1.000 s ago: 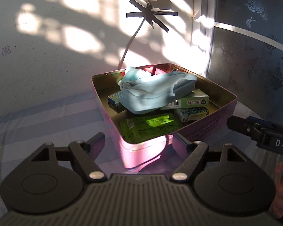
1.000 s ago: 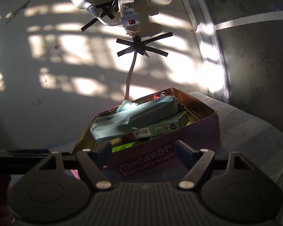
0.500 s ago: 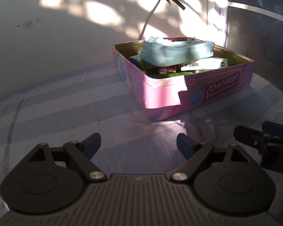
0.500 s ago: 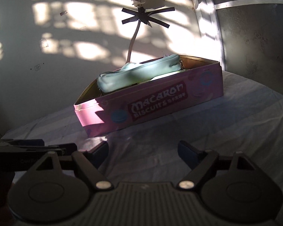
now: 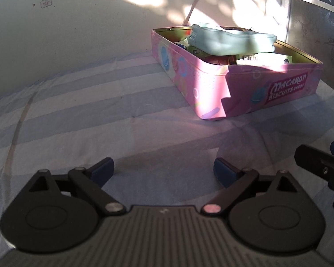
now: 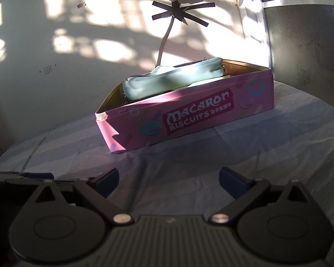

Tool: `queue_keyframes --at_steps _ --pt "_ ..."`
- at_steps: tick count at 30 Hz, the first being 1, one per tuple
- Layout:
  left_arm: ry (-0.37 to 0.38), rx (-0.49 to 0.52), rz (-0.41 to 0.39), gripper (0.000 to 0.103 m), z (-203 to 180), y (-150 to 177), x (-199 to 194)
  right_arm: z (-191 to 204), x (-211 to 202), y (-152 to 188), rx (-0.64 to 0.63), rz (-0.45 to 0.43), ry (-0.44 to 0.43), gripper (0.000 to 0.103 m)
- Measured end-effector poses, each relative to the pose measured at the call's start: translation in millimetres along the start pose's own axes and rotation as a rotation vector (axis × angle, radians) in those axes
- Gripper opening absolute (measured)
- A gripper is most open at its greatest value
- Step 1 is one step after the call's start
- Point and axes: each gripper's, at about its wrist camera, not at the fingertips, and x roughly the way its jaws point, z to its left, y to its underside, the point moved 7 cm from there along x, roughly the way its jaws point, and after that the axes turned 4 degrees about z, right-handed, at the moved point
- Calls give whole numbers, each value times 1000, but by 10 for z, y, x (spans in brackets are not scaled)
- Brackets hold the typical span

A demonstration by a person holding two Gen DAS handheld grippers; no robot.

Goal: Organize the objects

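A stiff pink biscuit tin (image 5: pixel 213 89) sits loaded on the striped bedsheet (image 5: pixel 78 102), soft pouch (image 5: pixel 231 42) on top. Both the left hand-held gripper (image 5: pixel 163 170) and right hand-held gripper (image 6: pixel 168 179) are opening wide, empty; the tin's rigid side walls look the best hold.

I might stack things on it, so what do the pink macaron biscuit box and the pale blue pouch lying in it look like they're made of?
Pink macaron biscuit box: probably printed tin; its bare gold inner wall and thin rolled rim look metallic.
Pale blue pouch: soft fabric or faux leather, matte; it sags and has a zip pull.
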Motion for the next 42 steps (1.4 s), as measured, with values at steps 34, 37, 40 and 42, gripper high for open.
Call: queue_keyframes --at_steps 34,37,40,42 --pt "-55 13 -109 103 69 -190 -359 175 -423 -226 -8 -171 -19 100" --pt "-62 16 -120 103 66 -205 -400 187 -468 -234 -13 -195 -13 100" --pt "-63 18 -127 103 59 -214 -442 185 -501 -244 -12 -213 -9 100" --pt "-63 17 -132 103 65 -225 -467 176 -519 -248 -8 -221 -10 100"
